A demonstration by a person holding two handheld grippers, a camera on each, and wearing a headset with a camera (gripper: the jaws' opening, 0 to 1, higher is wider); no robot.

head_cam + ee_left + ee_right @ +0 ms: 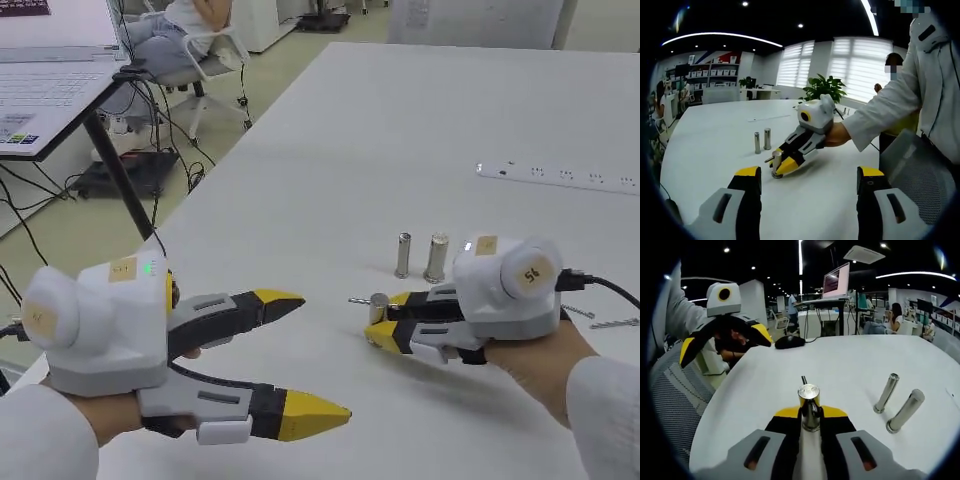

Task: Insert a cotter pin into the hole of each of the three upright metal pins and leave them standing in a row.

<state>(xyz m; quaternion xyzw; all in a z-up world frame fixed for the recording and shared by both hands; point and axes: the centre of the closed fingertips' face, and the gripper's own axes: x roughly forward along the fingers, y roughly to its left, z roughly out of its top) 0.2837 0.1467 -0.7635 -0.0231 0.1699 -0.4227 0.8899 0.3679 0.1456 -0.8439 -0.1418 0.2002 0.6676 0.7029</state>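
Clamping a metal pin (378, 307) between right gripper (380, 326) jaws, lower centre-right of head view, with a cotter pin (357, 300) projecting sideways from its top. Holding left gripper (322, 355) at lower left, jaws spread wide, gripping nothing. Standing just above on the white table (400, 130): two other metal pins (403, 255) (437, 258).

A round tan sticker (533, 274) on the right gripper (385, 320), at 4 o'clock in the head view, reads "56" (the second digit is faint); the square sticker (486, 245) at its 11 o'clock is illegible; likewise the two stickers (40, 318) on the left gripper (322, 355).
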